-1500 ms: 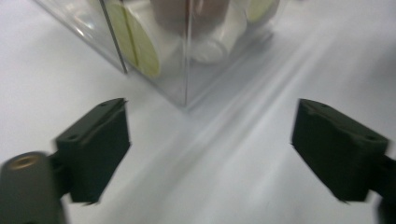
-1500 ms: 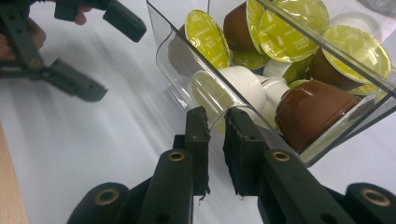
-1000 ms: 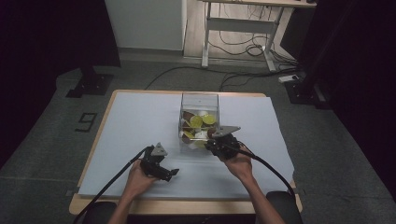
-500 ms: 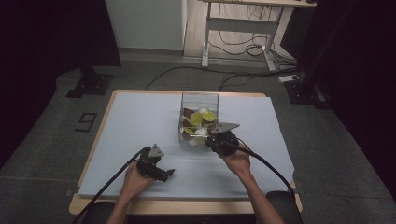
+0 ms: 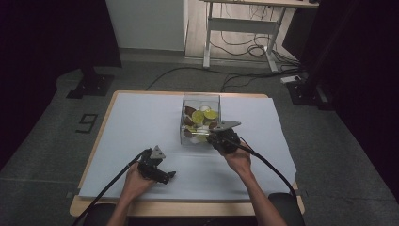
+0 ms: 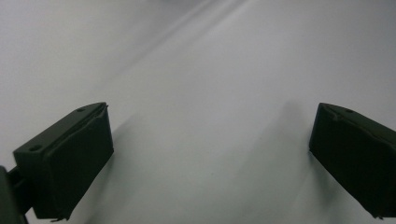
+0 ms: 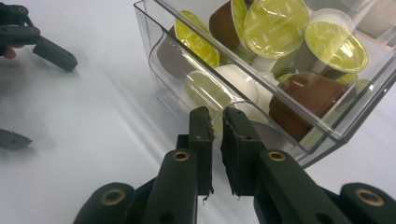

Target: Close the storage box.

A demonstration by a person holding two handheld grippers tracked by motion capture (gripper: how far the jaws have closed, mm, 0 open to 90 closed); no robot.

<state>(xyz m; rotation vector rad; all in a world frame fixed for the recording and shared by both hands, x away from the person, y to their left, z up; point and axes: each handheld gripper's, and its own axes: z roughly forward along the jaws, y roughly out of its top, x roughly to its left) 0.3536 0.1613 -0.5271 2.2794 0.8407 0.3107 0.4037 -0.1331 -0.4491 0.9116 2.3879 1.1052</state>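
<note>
Nudged slightly forward, the right claw [image 7: 216, 122] has closed on the front lip of the clear bin [image 5: 186, 120] of coffee pods [image 7: 275, 25] mid-table, seemingly to steady it; the left claw [image 6: 210, 154] rests open nearby.

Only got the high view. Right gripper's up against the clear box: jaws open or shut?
Observer: Shut. In the right gripper view, the right gripper has its jaws almost together, with the tips against the low front wall of the clear box.
Operator: Is there a capsule between them?
Observer: No. The nearest white capsule lies inside, behind the clear wall.
Operator: And the left one?
Observer: The left gripper is wide open, with just the white sheet between its jaws.
</note>
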